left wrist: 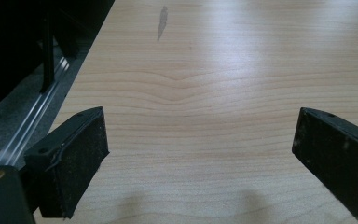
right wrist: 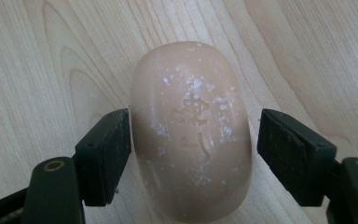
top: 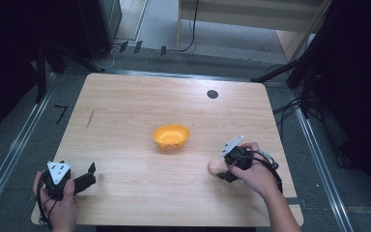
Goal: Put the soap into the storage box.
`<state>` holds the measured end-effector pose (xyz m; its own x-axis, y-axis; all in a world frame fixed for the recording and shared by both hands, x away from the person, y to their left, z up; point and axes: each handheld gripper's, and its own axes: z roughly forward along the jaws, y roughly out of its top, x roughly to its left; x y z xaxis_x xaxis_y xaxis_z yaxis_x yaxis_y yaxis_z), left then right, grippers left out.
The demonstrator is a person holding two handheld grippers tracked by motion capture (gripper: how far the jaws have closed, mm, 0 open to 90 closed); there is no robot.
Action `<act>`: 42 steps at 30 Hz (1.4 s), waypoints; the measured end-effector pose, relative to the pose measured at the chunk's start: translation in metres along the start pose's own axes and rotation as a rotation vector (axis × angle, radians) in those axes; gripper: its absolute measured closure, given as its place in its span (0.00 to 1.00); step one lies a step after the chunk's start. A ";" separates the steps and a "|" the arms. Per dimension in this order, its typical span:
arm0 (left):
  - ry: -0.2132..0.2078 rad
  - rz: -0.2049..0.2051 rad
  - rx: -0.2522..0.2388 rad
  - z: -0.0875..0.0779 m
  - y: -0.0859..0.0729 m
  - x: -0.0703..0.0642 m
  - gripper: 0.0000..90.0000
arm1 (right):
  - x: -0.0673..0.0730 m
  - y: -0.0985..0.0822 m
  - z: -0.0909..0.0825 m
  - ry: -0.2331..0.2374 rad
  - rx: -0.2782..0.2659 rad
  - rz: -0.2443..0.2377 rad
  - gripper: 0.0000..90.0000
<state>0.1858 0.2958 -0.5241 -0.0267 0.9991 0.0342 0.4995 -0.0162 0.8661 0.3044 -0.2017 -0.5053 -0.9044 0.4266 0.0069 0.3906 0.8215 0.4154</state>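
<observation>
From my station I see the bench [top: 125,106] as pale wood with visible grain and a smooth, softly sheened finish. The soap bar [right wrist: 191,140] looks waxy and smooth, peach-coloured, with stamped characters and whitish dried flecks on top. The bowl [top: 171,136] near the middle looks like glossy orange plastic. My right claw [right wrist: 193,154] has matt black pads with a finely grained, rubbery face; the left claw [left wrist: 200,163] has the same dull black pads.

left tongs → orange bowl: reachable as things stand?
Probably yes. The left tongs are open and hold nothing, and bare table lies between them and the orange bowl. The right tongs are off to the side at the soap.
</observation>
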 end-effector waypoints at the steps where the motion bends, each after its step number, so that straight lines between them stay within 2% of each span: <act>1: 0.000 0.000 0.000 0.000 0.000 0.000 0.04 | 0.000 0.000 0.000 0.000 0.001 -0.002 0.31; 7: -0.001 0.002 0.001 0.000 0.000 0.000 0.04 | -0.001 0.001 0.004 0.016 0.015 0.003 0.32; 16: -0.001 0.002 0.002 0.000 0.000 0.000 0.04 | -0.004 -0.001 0.007 0.040 0.008 0.003 0.34; 33: 0.000 0.002 0.002 0.000 0.000 0.000 0.05 | -0.004 -0.001 0.010 0.036 0.022 -0.011 0.35; 42: -0.002 -0.001 0.001 0.000 0.000 0.000 0.06 | -0.005 -0.003 0.010 0.030 0.008 -0.030 0.36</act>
<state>0.1858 0.2958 -0.5241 -0.0256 0.9991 0.0327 0.5000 -0.0155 0.8659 0.3095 -0.2023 -0.5151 -0.9205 0.3901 0.0215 0.3642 0.8368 0.4089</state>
